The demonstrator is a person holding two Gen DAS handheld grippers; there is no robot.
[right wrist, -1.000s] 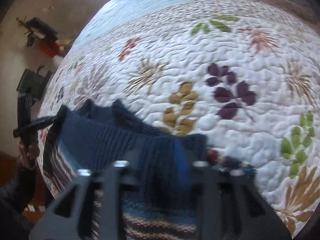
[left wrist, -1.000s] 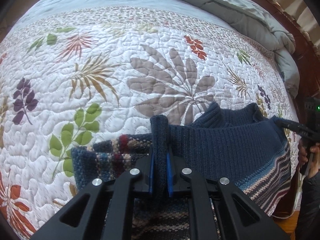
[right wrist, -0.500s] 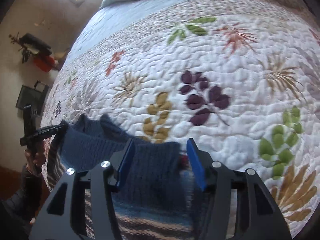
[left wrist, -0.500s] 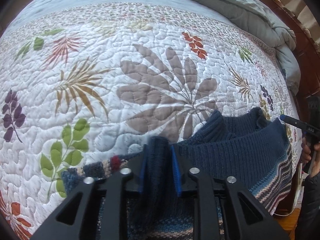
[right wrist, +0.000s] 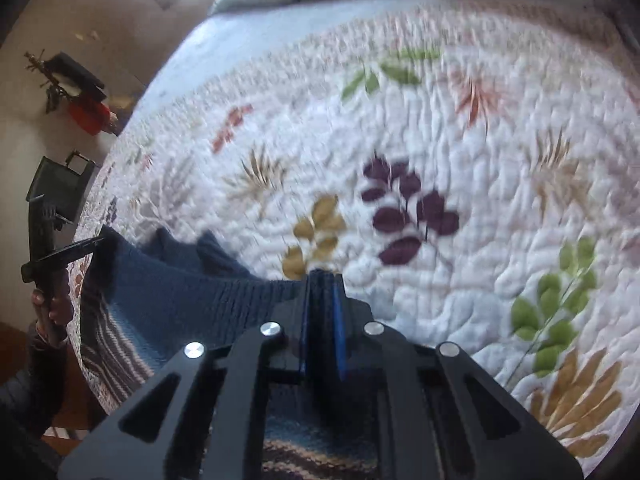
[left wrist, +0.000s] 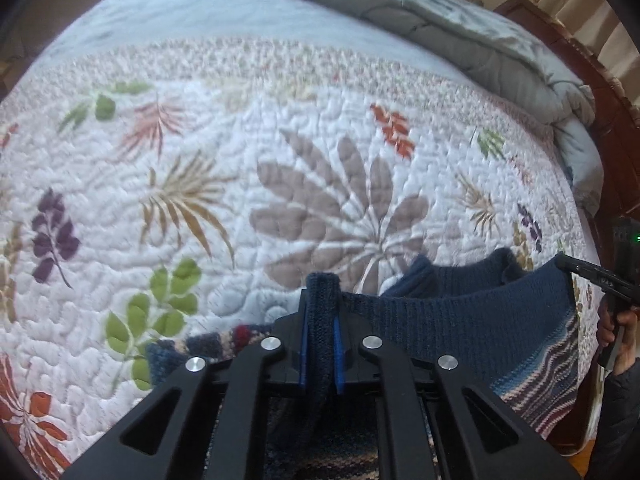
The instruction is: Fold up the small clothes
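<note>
Both grippers pinch the top edge of a navy ribbed knit sweater [left wrist: 472,320] with striped lower panels

The left gripper [left wrist: 319,312] clamps a bunched fold of the knit; the right gripper [right wrist: 322,308], whose jaws have just been closing, grips another fold. The sweater stretches between them over a white quilted bedspread [left wrist: 240,184] printed with leaves, a grey duvet [left wrist: 460,28] bunched well beyond

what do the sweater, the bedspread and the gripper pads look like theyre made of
Sweater: chunky knit yarn, likely wool or acrylic; ribbed navy stitches, striped lower part.
Bedspread: quilted fabric, probably cotton; puffy stitched swirls, matte leaf print.
Gripper pads: blue, probably rubber or soft plastic; smooth, on black hard-plastic-looking fingers.
</note>
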